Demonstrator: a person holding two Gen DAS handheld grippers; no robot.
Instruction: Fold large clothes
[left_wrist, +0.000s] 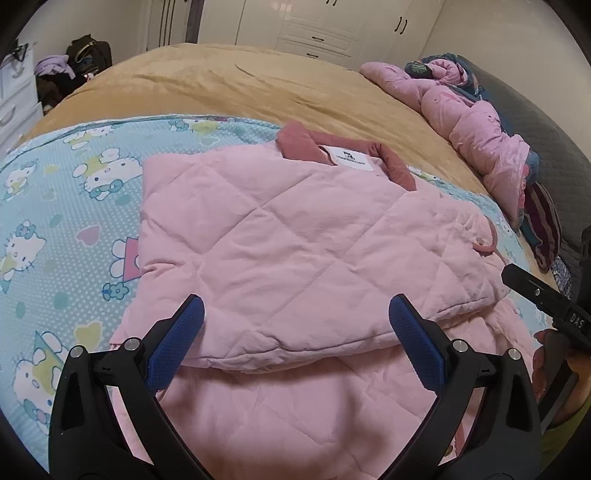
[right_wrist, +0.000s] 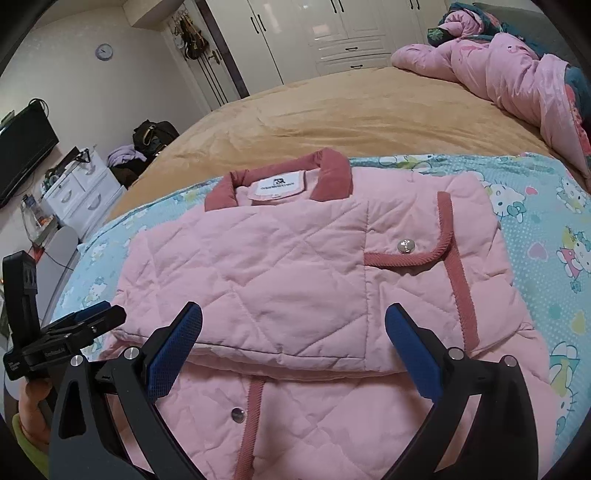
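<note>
A pink quilted jacket (left_wrist: 295, 236) with a dusty-rose collar (left_wrist: 306, 146) lies on the Hello Kitty sheet (left_wrist: 55, 221), its sleeve side folded over the body. In the right wrist view the jacket (right_wrist: 277, 273) shows its collar (right_wrist: 332, 173), rose trim and a snap button (right_wrist: 405, 245). My left gripper (left_wrist: 297, 317) is open and empty just above the jacket's folded lower edge. My right gripper (right_wrist: 293, 325) is open and empty over the same edge. The left gripper also shows at the left in the right wrist view (right_wrist: 88, 317), and the right gripper's body at the right edge of the left wrist view (left_wrist: 546, 299).
A tan blanket (left_wrist: 240, 85) covers the far bed. A bunched pink duvet (left_wrist: 472, 125) lies along the right side near a grey headboard (left_wrist: 546, 147). White drawers (right_wrist: 81, 195), a TV (right_wrist: 22, 147) and bags (right_wrist: 151, 136) stand left of the bed; wardrobes (right_wrist: 332, 33) behind.
</note>
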